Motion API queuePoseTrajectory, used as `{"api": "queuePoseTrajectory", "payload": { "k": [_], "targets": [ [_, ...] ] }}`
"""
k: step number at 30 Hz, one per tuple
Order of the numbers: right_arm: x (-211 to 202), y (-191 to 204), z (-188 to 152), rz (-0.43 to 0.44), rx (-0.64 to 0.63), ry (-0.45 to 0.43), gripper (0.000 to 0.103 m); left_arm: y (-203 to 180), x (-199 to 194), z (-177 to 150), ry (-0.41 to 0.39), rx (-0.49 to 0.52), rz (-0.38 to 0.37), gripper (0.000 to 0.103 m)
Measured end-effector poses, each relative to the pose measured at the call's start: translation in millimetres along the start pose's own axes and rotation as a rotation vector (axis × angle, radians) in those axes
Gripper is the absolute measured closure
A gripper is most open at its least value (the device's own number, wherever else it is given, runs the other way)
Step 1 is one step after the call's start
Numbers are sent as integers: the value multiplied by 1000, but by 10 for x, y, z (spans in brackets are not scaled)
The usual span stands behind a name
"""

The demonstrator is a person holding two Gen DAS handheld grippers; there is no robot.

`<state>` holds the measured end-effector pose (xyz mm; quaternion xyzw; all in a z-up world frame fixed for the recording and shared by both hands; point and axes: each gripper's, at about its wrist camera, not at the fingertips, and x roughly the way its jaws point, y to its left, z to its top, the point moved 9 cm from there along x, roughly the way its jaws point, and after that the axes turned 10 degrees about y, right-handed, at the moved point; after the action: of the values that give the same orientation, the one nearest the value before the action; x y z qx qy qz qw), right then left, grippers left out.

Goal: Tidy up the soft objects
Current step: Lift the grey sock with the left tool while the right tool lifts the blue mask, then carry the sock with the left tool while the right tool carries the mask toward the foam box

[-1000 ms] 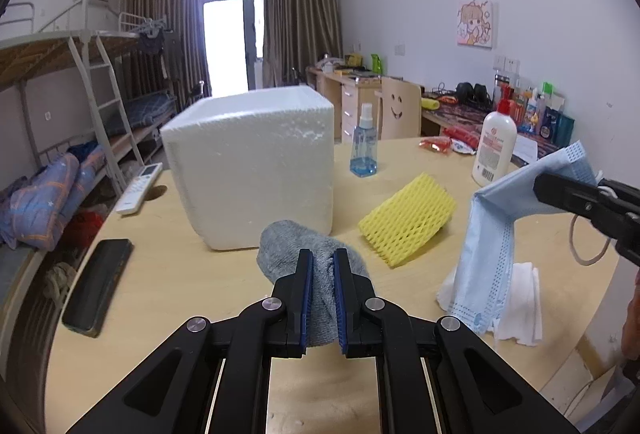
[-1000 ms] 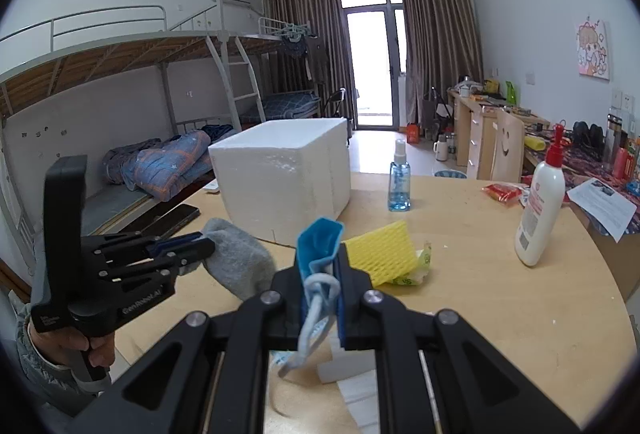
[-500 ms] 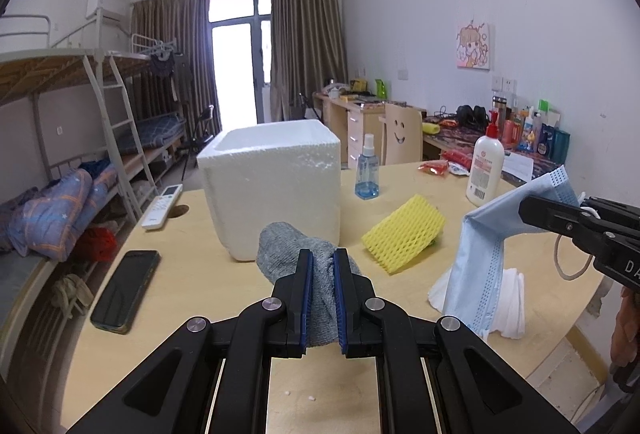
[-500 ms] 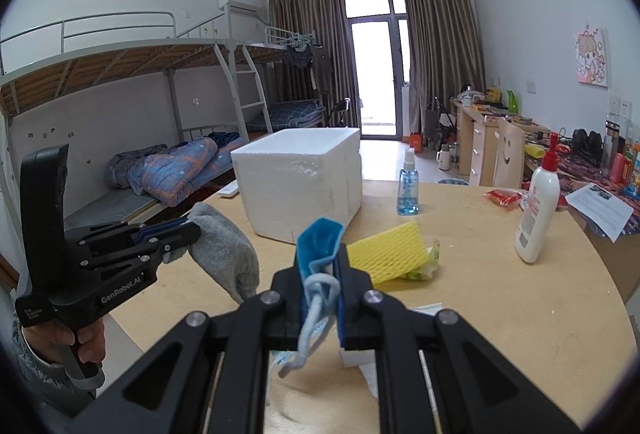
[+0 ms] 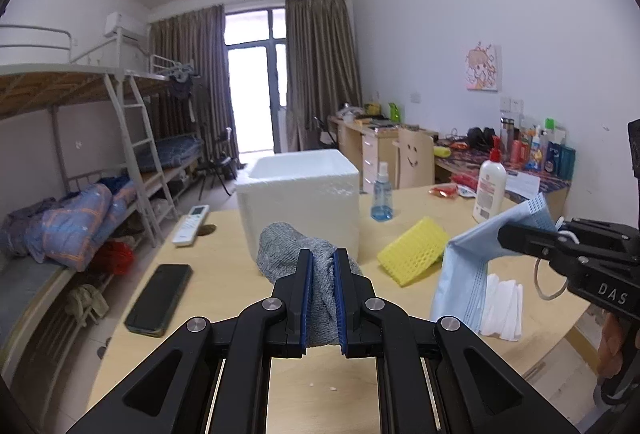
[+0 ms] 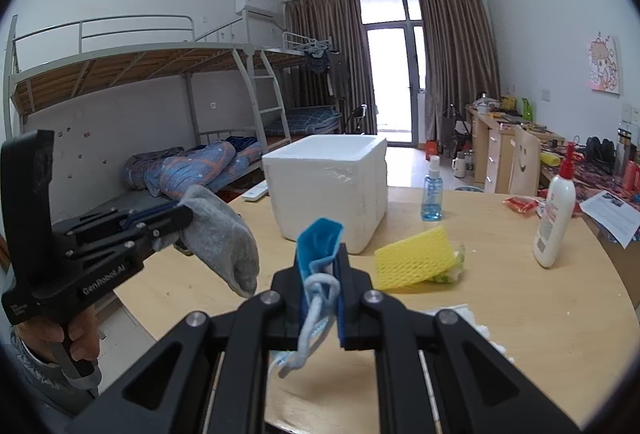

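Observation:
My left gripper (image 5: 323, 266) is shut on a grey sock (image 5: 288, 254) and holds it in the air in front of the open white foam box (image 5: 298, 194); the sock hangs from it in the right wrist view (image 6: 224, 238). My right gripper (image 6: 320, 266) is shut on a blue face mask (image 6: 318, 242), which hangs above the table in the left wrist view (image 5: 464, 266). The box (image 6: 328, 190) stands mid-table. A yellow foam net (image 6: 414, 262) lies to the right of the box.
On the wooden table (image 5: 224, 234) are a blue spray bottle (image 5: 382, 196), a white lotion bottle (image 5: 489, 190), a black phone (image 5: 160, 298), a remote (image 5: 191, 220) and white tissues (image 5: 502, 310). Bunk beds stand left, desks at the right wall.
Both grippers have risen and drawn back from the table with the sock and the mask still held. The box now shows its open top.

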<state>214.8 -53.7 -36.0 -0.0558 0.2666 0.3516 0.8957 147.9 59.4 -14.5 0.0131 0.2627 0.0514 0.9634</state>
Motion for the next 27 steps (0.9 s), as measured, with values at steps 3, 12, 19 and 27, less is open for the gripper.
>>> {"api": "queuePoseTrajectory", "payload": {
  "k": [3,12,19,27],
  "targets": [
    [8,65,18,10,-12,-6,89,53,-51,3,-13,-7,21,92],
    [129,251,77,50,-35,-7,89,158,-155,19,-33,-19,48,92],
    [190,263,101,52,-30,1,89,177,-117,47,-33,-19,51,92],
    [188,231,178,42,-30,5,89,210,-44,119,-22,-23,44,92]
  ]
}}
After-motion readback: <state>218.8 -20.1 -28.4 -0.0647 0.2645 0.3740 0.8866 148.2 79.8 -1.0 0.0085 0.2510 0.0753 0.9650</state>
